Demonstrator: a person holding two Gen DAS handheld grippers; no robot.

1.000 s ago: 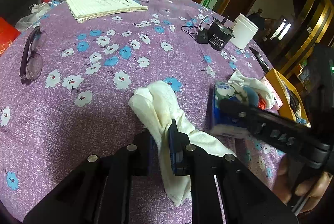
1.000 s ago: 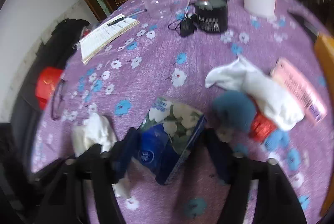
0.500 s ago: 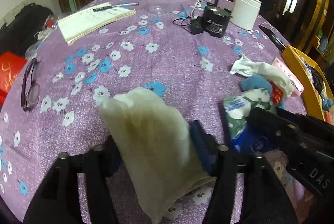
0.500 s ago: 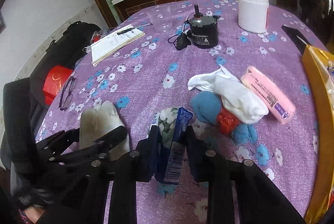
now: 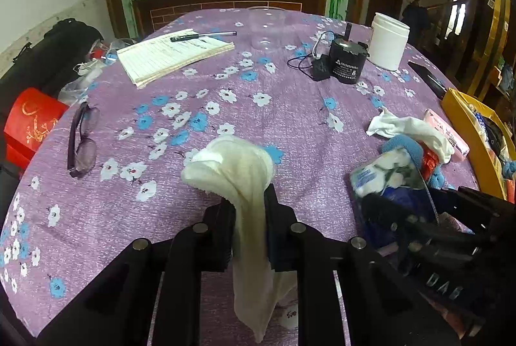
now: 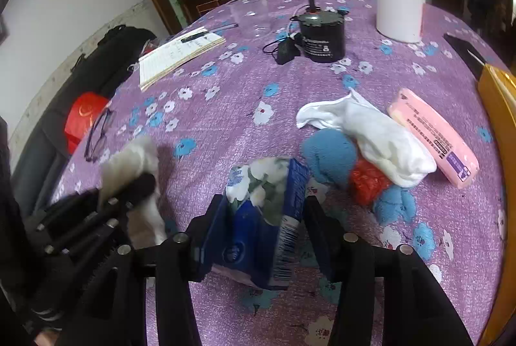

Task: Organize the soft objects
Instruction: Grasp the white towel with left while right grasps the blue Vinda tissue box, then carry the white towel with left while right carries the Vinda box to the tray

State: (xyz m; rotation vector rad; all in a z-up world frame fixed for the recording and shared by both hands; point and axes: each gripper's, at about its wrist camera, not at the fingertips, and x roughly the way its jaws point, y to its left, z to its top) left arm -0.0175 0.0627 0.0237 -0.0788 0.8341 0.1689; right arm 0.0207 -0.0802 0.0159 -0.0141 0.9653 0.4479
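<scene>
Clamping cream cloth (image 5: 240,184), left jaws hide its middle; right jaws squeeze tissue pack (image 6: 264,210).

My right claw (image 6: 262,217) has just widened around the blue tissue pack (image 6: 267,217); ahead-right on the tabletop (image 6: 225,120) lie a white sock (image 6: 371,130) and pink packet (image 6: 432,136).
</scene>
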